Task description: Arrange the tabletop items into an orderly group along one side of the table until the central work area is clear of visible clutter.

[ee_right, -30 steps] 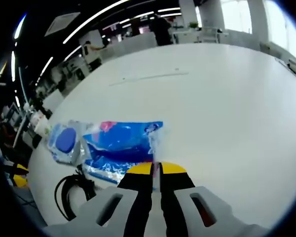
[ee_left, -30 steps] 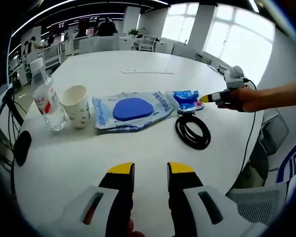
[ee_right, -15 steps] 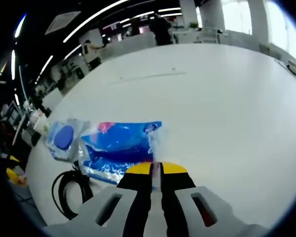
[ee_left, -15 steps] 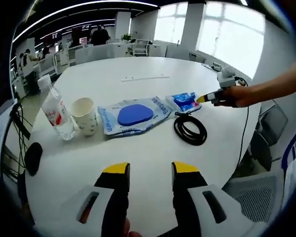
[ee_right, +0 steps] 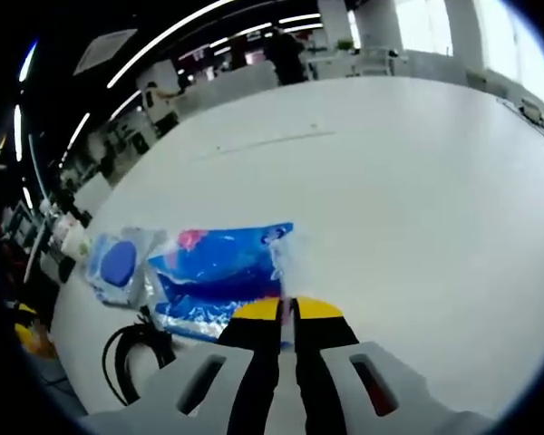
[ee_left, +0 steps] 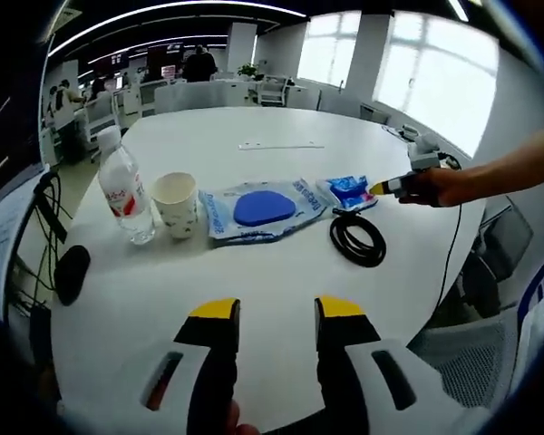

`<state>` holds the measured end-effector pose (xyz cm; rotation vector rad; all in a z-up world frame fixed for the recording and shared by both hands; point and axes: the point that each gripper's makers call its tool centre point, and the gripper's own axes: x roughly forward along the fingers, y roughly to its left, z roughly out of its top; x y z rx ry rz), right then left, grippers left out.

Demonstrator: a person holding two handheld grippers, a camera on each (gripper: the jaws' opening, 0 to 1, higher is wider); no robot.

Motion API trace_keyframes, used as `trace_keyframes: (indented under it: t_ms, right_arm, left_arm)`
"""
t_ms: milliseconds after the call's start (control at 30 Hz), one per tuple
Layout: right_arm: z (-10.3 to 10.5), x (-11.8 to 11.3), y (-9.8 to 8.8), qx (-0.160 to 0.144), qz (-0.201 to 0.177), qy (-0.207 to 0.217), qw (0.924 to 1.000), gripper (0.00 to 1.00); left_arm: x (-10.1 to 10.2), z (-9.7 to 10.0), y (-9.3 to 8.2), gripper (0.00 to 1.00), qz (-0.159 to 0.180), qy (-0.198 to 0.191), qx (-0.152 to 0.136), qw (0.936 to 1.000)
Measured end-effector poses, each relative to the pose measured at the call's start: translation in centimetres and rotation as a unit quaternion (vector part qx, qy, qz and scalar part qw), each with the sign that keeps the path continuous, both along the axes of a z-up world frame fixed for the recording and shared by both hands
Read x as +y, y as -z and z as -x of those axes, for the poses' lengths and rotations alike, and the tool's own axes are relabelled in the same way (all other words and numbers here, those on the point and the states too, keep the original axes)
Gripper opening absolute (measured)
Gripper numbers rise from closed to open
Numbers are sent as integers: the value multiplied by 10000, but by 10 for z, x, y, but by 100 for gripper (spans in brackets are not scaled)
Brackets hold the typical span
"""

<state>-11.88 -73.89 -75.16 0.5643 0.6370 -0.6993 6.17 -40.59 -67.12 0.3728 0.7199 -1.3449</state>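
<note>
A white round table (ee_left: pixel 281 136) carries a row of items: a clear water bottle (ee_left: pixel 126 188), a paper cup (ee_left: pixel 178 204), a big clear packet with a blue pad (ee_left: pixel 263 208), and a small blue packet (ee_left: pixel 348 191). A black coiled cable (ee_left: pixel 358 238) lies in front of the small packet. My left gripper (ee_left: pixel 272 313) hangs open over the near table edge, holding nothing. My right gripper (ee_right: pixel 286 308) is shut on the corner of the small blue packet (ee_right: pixel 219 273); it also appears as the right gripper (ee_left: pixel 390 186) in a hand at the right of the left gripper view.
A black oval object (ee_left: pixel 72 273) and cables hang at the table's left edge. A thin white strip (ee_left: pixel 279 145) lies far across the table. Office chairs (ee_left: pixel 476 358) stand around the table, with desks and people further back. The black cable (ee_right: pixel 134 349) lies left of my right gripper.
The left gripper view has drawn back and shifted, so the items look smaller and farther. The right gripper keeps its hold on the small blue packet, which has barely moved.
</note>
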Motion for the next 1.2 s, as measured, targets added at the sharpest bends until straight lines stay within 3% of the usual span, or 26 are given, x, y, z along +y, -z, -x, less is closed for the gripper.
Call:
trace_keyframes:
  t_ms: [367,600,867,1200]
  right_arm:
    - [6,6,-6,4,34,-112,9999,11]
    - [9,23,-33,-91,466,-749,9961,22]
    - [7,62,-81,-347,1047,-1834,9768,35]
    - [19,112,-121,-384,1412,-2523,9565,56]
  left_arm:
    - [5,-12,-8,34,67,-31,-46,10000]
    - [5,-32,-22,35,234,-124,-99,9996]
    - [10,-50,-38,37,459,-107,-202,9987]
    - [27,-63,-58,43,648,-39,-339,9973]
